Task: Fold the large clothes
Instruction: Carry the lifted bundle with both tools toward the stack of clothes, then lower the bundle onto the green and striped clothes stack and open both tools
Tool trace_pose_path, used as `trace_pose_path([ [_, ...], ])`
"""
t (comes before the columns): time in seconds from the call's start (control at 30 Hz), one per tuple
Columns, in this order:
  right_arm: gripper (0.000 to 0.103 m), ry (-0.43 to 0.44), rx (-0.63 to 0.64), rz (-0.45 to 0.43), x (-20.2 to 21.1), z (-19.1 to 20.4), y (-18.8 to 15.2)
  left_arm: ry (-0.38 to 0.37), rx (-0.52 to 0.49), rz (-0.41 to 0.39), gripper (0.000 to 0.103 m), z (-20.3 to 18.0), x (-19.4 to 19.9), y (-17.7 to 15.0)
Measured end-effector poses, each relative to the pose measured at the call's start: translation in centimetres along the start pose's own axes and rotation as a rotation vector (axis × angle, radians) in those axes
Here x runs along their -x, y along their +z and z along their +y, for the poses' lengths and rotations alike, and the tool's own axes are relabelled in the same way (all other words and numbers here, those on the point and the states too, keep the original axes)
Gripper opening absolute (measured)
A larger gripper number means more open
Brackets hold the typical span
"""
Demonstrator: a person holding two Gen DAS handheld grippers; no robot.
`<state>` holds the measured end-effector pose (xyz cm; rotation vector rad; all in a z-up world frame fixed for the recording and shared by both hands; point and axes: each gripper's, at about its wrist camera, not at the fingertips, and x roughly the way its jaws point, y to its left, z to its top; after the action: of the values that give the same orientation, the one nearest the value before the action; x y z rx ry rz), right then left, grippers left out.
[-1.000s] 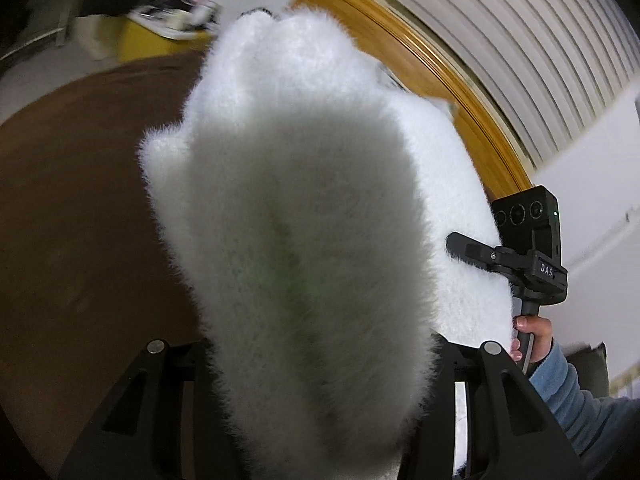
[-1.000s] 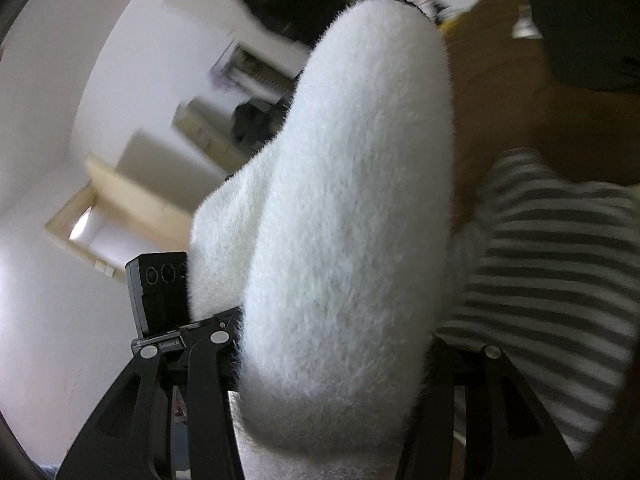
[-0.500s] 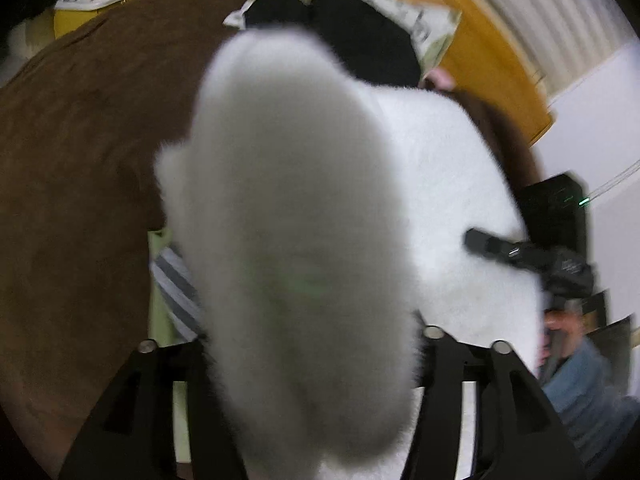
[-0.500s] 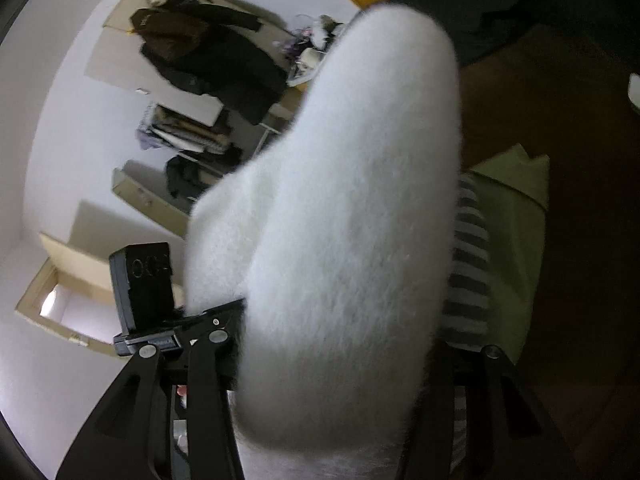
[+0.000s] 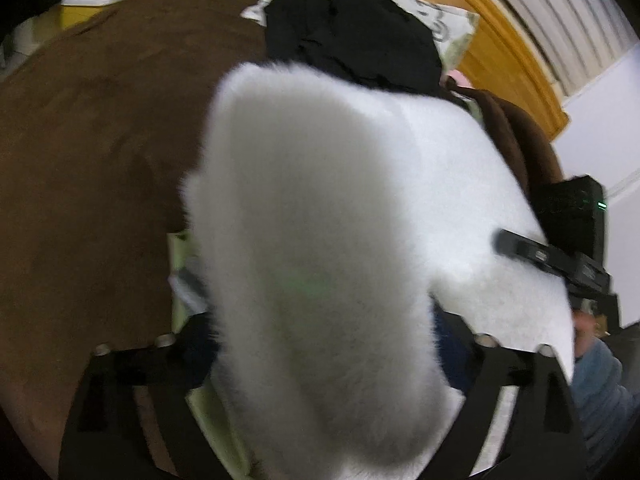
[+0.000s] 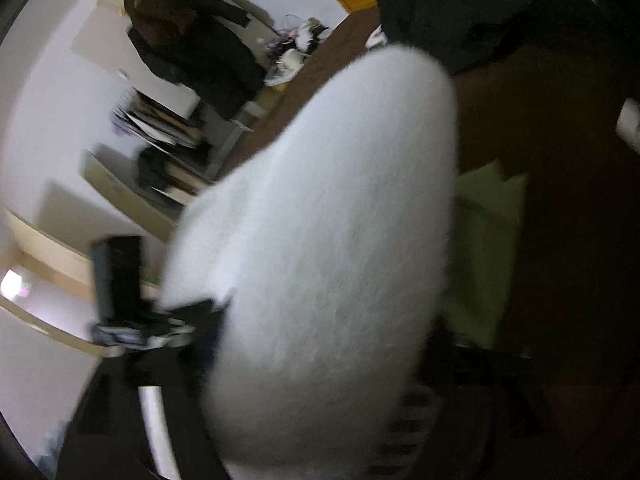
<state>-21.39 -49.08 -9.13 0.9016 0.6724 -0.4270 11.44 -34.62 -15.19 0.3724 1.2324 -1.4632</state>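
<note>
Over the brown bedspread (image 5: 80,160): lowering the fluffy white garment (image 5: 320,260), left gripper (image 5: 320,360) and right gripper (image 6: 320,380) both opening around its fold, apparently releasing it onto the folded pile.

Sweater (image 5: 320,240) atop bedspread (image 5: 80,160); jacket (image 5: 352,32) behind; striped garment (image 6: 408,420) underneath.

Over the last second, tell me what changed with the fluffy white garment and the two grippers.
Both grippers' jaws are opening, spread far wider than a second ago, letting go of the fluffy white garment, which still bulges between them. Both views tipped downward: the brown bedspread, the black clothes and a pale green fabric came into sight. The right gripper stays at the garment's right edge.
</note>
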Motion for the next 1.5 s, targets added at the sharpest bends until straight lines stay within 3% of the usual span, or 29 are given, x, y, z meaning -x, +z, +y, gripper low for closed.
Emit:
trace_pose_path([
  [0.17,0.089,-0.134,0.121,0.01,2.1,1.2,0.6,0.135,-0.033,-0.033,0.096,-0.3,3.4,0.8],
  [0.27,0.089,-0.192,0.231,-0.045,4.6,3.2,-0.1,0.239,-0.089,-0.061,0.096,-1.9,6.0,0.8],
  [0.47,0.091,-0.218,0.447,-0.021,7.0,8.3,-3.4,0.229,-0.155,-0.094,0.096,-6.6,9.0,-0.9],
  [0.67,0.091,-0.284,0.681,-0.091,6.8,12.4,-7.1,0.189,-0.145,-0.081,0.096,-8.4,6.5,-2.8],
  [0.8,0.088,-0.354,0.771,-0.039,4.5,12.5,-8.5,0.144,-0.101,-0.053,0.096,-7.4,4.5,-3.9],
  [1.07,0.088,-0.358,0.741,0.032,2.7,9.6,-9.6,0.083,-0.064,-0.044,0.097,-4.6,2.1,-5.5],
  [1.5,0.089,-0.321,0.678,0.043,2.5,8.2,-9.4,0.047,-0.031,-0.041,0.098,-3.2,0.7,-5.8],
])
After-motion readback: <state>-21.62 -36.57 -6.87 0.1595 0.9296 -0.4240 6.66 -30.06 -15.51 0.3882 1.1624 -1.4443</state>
